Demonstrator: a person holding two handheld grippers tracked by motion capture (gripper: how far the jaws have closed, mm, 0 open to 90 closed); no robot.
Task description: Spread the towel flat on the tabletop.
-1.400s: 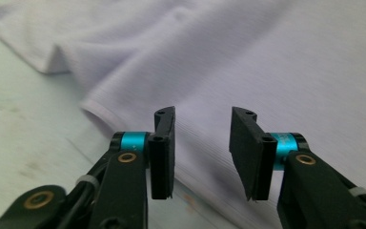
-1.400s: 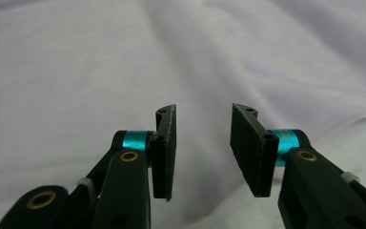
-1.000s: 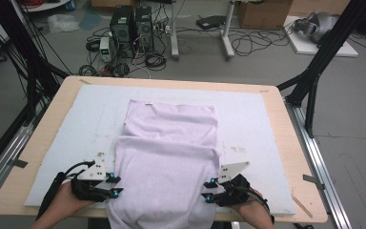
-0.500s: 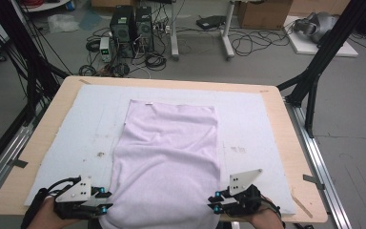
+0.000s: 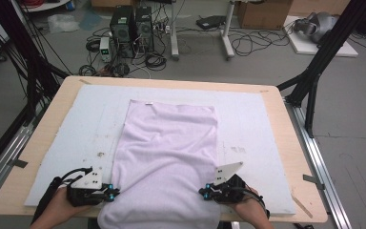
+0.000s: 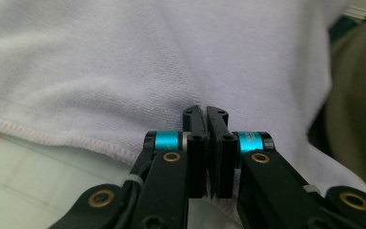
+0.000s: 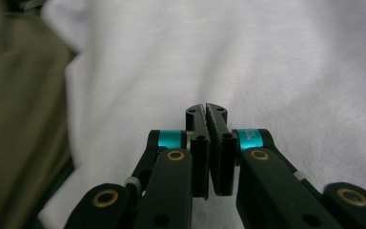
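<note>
jaws pressed together on both sides, each pair pinching a near corner of the lilac towel (image 5: 167, 157), cloth caught between the black tips in the left gripper view (image 6: 124, 71) and in the right gripper view (image 7: 248, 62). left gripper (image 5: 108, 195) on the near left edge, right gripper (image 5: 208, 191) on the near right edge, hands level with one another and apart by the towel's width: held that way, most likely, to keep the near hem taut and square while drawing the cloth flat toward the desk's near edge. hemmed stitched border visible just left of the left jaws, so the grip sits a little inside the corner rather than on the very tip; hard to tell from the blurred right gripper view whether the same holds there. towel lying lengthways down the middle, far end flat and square, near end draped over the desk's front edge between the forearms. underneath, a pale blue-white mat (image 5: 66, 124) covering most of the wooden desk (image 5: 293, 157), a few dark specks on the mat near the towel's sides. beyond the desk, grey floor, black frame legs, tangled cables (image 5: 248, 45), computer towers (image 5: 131, 21), a cardboard box at the far right.
</note>
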